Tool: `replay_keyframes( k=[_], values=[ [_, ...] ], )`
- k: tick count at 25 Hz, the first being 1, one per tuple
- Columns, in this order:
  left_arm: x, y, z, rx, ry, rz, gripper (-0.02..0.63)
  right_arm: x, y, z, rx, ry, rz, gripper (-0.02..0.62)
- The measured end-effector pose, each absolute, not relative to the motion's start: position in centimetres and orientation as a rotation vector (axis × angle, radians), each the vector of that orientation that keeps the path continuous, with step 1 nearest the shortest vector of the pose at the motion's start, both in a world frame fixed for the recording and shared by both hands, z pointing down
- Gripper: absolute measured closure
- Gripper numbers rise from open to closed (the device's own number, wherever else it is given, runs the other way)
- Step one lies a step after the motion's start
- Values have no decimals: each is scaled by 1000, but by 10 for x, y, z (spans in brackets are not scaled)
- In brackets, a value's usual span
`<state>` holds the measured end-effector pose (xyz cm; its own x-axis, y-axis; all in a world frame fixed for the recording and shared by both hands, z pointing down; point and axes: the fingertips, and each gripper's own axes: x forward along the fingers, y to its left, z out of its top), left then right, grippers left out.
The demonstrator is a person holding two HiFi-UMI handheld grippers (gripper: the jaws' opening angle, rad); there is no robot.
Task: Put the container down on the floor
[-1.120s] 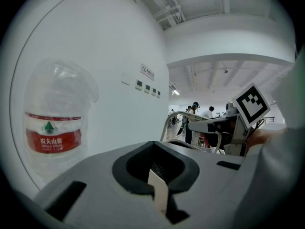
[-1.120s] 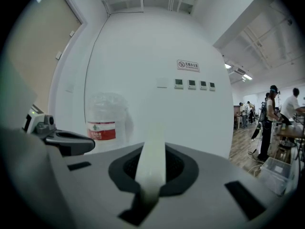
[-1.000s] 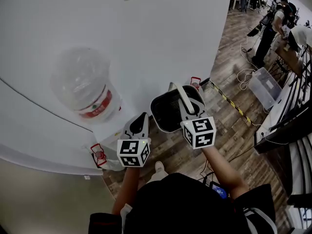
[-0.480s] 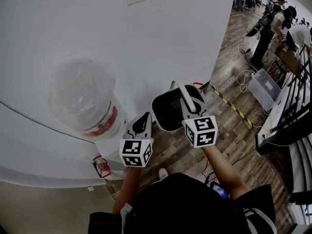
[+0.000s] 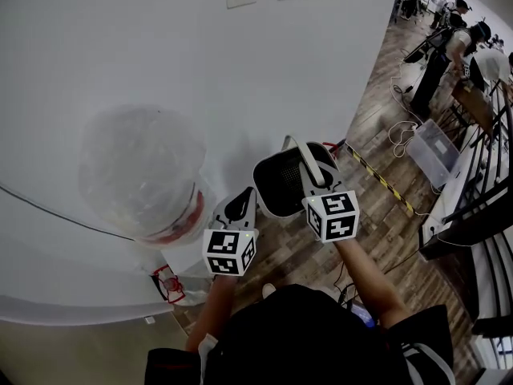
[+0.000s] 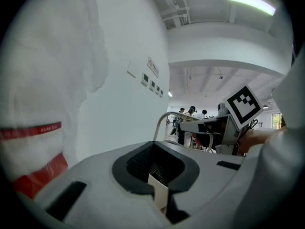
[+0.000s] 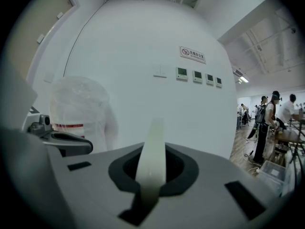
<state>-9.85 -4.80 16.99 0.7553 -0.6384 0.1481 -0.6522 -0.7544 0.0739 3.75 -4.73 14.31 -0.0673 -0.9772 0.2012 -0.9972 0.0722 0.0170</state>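
Observation:
The container (image 5: pixel 280 184) is a black mesh bin with a white bail handle (image 5: pixel 298 152). It hangs above the wooden floor (image 5: pixel 377 215), close to the white wall. My right gripper (image 5: pixel 309 164) is shut on that handle, and in the right gripper view the pale handle strap (image 7: pixel 152 156) runs up between the jaws. My left gripper (image 5: pixel 239 207) is to the left of the bin, apart from it, jaws closed. A small cream tab (image 6: pixel 158 191) shows at the seam of its jaws.
A big clear water jug (image 5: pixel 143 175) with a red label stands on a dispenser at the left, by the left gripper. Yellow-black tape (image 5: pixel 385 181), cables and a clear plastic box (image 5: pixel 433 152) lie on the floor to the right. People stand far back right.
The view has drifted a little and the jug now looks larger and lower. Both grippers edged slightly right. The bin still hangs from the right gripper.

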Motion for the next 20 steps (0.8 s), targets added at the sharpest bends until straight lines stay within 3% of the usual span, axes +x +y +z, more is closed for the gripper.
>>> replay_keyframes(
  k=[20],
  values=[
    [-84, -74, 190, 2757, -1072, 219, 591, 42, -80, 171, 1933, -2217, 270, 563]
  ],
)
